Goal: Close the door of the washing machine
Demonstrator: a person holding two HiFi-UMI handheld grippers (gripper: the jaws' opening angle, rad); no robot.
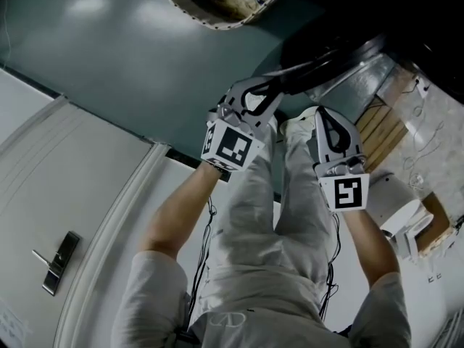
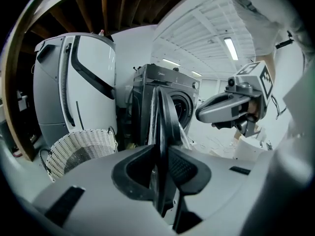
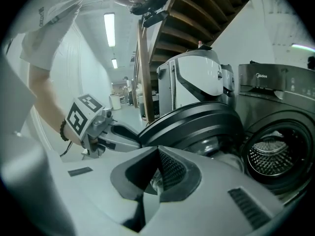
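At the washer (image 3: pixel 275 132), left fingers (image 2: pixel 184 168) pinched the open door's (image 2: pixel 165 112) edge; right fingers (image 3: pixel 170 168) were shut, empty, beside it. Risk: the thin edge grip could slip mid-swing, leaving the door unlatched.

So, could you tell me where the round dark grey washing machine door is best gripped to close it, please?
Take the round dark grey washing machine door by its thin outer rim, the edge farthest from the steel drum, coming edge-on. It stands ajar, and the left gripper has its jaws closed on that rim.
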